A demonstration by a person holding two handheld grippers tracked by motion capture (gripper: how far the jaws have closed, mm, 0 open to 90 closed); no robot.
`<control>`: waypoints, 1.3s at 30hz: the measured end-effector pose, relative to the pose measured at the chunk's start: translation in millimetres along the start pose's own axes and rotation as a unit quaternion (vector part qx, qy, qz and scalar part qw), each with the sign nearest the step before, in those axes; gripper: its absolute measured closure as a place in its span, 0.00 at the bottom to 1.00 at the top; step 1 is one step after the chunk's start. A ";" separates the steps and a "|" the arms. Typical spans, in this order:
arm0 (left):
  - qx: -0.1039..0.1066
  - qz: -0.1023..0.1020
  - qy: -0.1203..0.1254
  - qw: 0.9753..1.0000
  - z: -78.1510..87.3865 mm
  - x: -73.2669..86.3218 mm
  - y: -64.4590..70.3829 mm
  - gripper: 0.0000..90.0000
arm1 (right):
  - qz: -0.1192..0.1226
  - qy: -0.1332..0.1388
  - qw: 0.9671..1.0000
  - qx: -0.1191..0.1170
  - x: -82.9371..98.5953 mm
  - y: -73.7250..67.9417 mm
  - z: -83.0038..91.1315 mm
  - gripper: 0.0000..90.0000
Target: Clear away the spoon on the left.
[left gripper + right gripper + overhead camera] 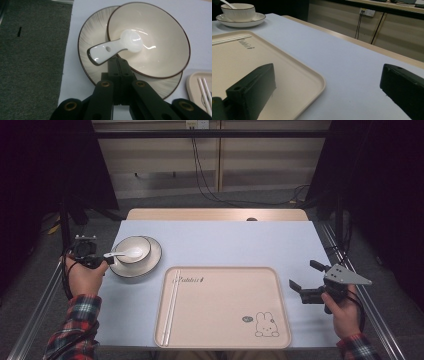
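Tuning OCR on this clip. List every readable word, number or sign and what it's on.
Script word at the tray's top left corner: looks like "Rabbit", too small and blurred to read for sure.
Rabbit drawing with a small dark mark beside it, at the tray's near right corner: no letters legible.
Bowl, plate, spoon: no text.

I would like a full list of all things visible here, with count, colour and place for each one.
spoon: 1, white, scoop in the bowl, handle at the left hand-held gripper
bowl: 1, cream with dark rim, on the plate
plate: 1, cream with dark rim, table's left
tray: 1, beige with rabbit drawing, table's near middle
chopsticks: 2, white, tray's left edge
table: 1, pale blue top
left hand-held gripper: black, jaws together at the spoon handle
right hand-held gripper: black, open, right of tray
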State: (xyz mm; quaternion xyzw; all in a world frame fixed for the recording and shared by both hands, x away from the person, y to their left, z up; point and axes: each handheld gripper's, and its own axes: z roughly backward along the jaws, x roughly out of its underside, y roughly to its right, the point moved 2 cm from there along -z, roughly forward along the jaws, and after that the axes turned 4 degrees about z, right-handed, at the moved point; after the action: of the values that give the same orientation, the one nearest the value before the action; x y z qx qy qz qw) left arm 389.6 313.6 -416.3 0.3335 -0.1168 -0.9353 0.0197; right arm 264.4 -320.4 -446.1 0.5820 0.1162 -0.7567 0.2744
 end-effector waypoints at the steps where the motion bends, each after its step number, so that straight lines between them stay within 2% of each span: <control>1: -0.002 -0.004 -0.001 1.000 -0.6 -0.6 -2.1 1.00 | 0.001 -0.002 1.000 -0.002 0.1 0.2 0.2 0.00; 5: -0.004 0.008 0.019 1.000 -3.7 -0.5 -6.5 1.00 | 0.001 -0.002 1.000 -0.004 0.0 -1.1 0.3 0.00; 9: 0.006 0.022 0.035 0.999 -4.8 0.7 -8.7 0.93 | -0.001 0.000 1.000 -0.002 -0.2 0.4 2.5 0.00; 14: 0.016 0.040 0.047 0.998 -6.4 1.5 -8.3 0.85 | -0.003 0.004 1.000 0.001 -0.9 0.6 4.0 0.00; 20: 0.020 0.046 0.057 0.997 -8.1 2.1 -10.9 0.78 | 0.003 0.001 1.000 -0.001 -0.5 0.0 3.0 0.00; 23: 0.024 0.065 0.069 0.995 -10.6 1.7 -10.2 0.75 | -0.001 0.000 1.000 -0.003 -0.2 -0.2 2.9 0.00; 26: 0.021 0.060 0.072 0.995 -12.6 0.0 -11.6 0.74 | -0.004 -0.001 1.000 -0.003 0.2 -0.5 2.6 0.00; 28: 0.023 0.071 0.078 0.994 -14.7 -1.7 -11.2 0.72 | -0.004 -0.002 1.000 -0.001 0.6 -0.3 2.5 0.00; 30: 0.024 0.070 0.086 0.994 -17.1 -3.2 -12.4 0.67 | -0.003 -0.002 1.000 -0.001 0.8 -0.2 2.5 0.00; 31: 0.024 0.080 0.086 0.993 -18.6 -3.3 -11.0 0.66 | -0.003 -0.002 1.000 0.001 0.8 -0.3 2.6 0.00; 32: 0.019 0.068 0.085 0.994 -19.9 -4.0 -12.2 0.65 | -0.004 -0.002 1.000 0.000 0.9 -0.2 2.6 0.00; 33: 0.017 0.066 0.085 0.994 -21.4 -4.7 -12.8 0.62 | -0.005 -0.003 1.000 -0.002 1.0 0.0 3.0 0.00; 34: 0.019 0.075 0.089 0.993 -22.9 -5.5 -12.0 0.62 | -0.004 -0.001 1.000 -0.002 1.2 0.7 2.5 0.00; 37: 0.013 0.075 0.094 0.993 -27.4 -8.2 -12.9 0.60 | -0.004 -0.004 1.000 -0.002 2.1 1.3 2.5 0.00; 39: 0.018 0.084 0.101 0.991 -31.2 -9.7 -12.3 0.58 | -0.010 -0.003 1.000 -0.004 2.8 0.7 2.0 0.00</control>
State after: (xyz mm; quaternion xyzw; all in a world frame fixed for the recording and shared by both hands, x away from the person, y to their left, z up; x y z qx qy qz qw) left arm 417.3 320.2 -436.6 0.4159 -0.1583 -0.8894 0.1044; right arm 262.7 -322.7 -448.1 0.5773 0.1237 -0.7607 0.2697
